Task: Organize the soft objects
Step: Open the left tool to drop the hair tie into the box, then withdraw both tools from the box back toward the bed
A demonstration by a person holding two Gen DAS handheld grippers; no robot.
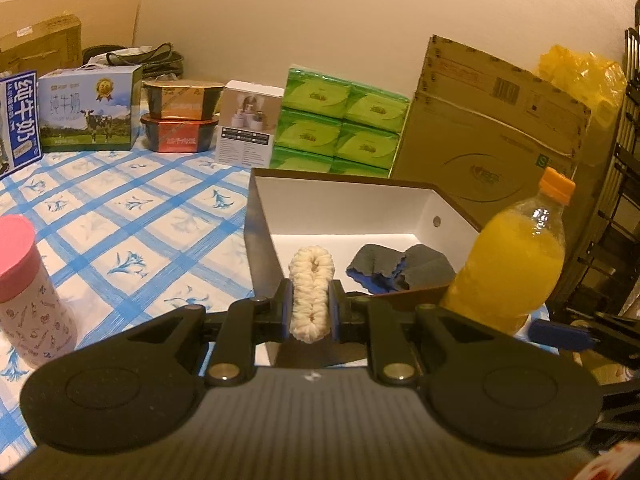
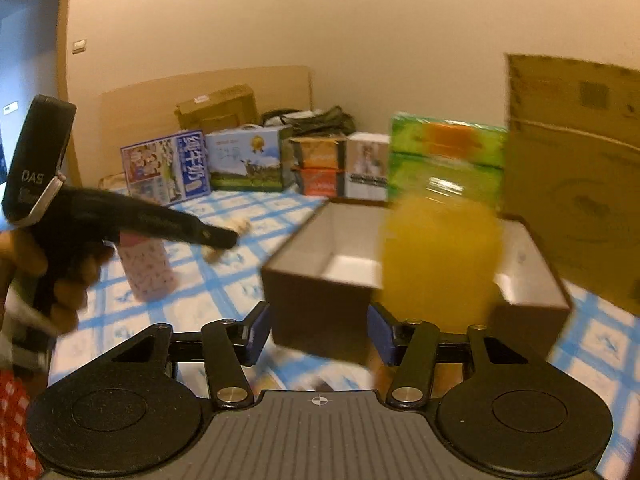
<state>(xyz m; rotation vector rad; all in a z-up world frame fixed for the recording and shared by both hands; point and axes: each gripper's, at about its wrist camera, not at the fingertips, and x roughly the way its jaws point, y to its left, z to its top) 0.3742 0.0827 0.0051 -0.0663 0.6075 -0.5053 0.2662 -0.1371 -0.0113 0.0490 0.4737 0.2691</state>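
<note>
Left claw (image 1: 311, 307), clenched on the cream scrunchie (image 1: 311, 294) at the box's (image 1: 352, 204) near-left corner, should clear the rim before letting go beside the grey cloth (image 1: 400, 266); right claw (image 2: 318, 338) hangs released, empty.

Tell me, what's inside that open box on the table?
Inside the box lies a dark grey cloth with a blue underside. The near corner of the floor is hidden behind the cream scrunchie and the left gripper.

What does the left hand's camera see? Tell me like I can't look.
The left gripper squeezes a fluffy cream scrunchie at the edge of an open box. A grey cloth lies inside, and an orange juice bottle stands beside it.
</note>
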